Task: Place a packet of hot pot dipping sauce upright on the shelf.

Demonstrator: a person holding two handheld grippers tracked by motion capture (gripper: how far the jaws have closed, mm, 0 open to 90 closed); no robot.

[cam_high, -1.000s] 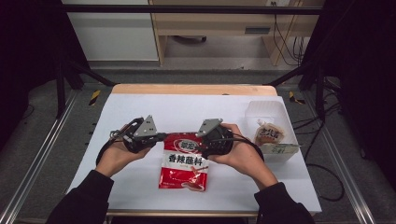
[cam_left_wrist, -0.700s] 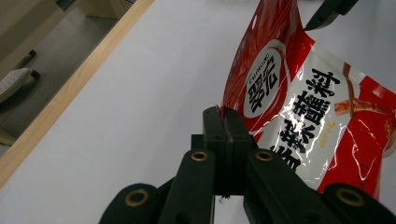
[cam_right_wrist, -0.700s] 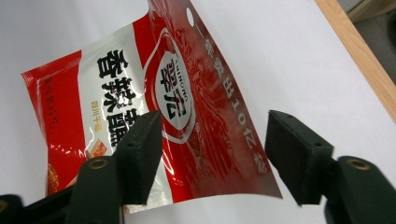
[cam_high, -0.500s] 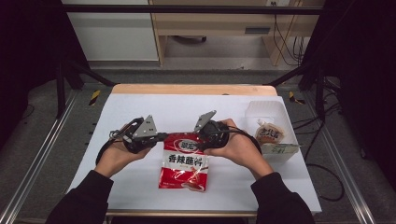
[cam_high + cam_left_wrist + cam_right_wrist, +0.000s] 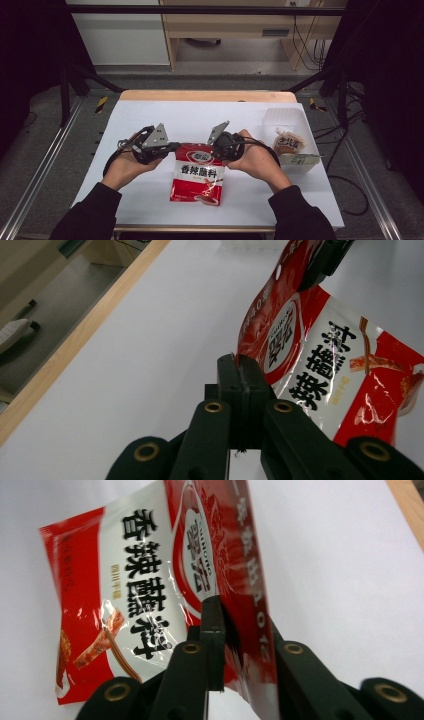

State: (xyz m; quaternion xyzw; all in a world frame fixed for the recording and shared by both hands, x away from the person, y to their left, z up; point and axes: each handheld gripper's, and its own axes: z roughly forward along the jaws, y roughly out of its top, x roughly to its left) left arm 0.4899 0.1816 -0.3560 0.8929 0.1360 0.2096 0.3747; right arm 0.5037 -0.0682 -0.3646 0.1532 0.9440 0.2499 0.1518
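Packet and claws meet at the packet's top edge: the glossy red-and-white plastic snack packet with black Chinese lettering (image 5: 197, 172) lies on the white table (image 5: 150, 120) with its upper corners lifted, its body stretching away below and between the two grippers. The left gripper (image 5: 176, 146) has its black jaws fully closed, pinching the packet's upper left corner (image 5: 240, 360), with the rest of the packet just to its right. The right gripper (image 5: 216, 150) has just been closing its jaws, which now clamp the upper right edge (image 5: 240, 630), packet hanging to its left.
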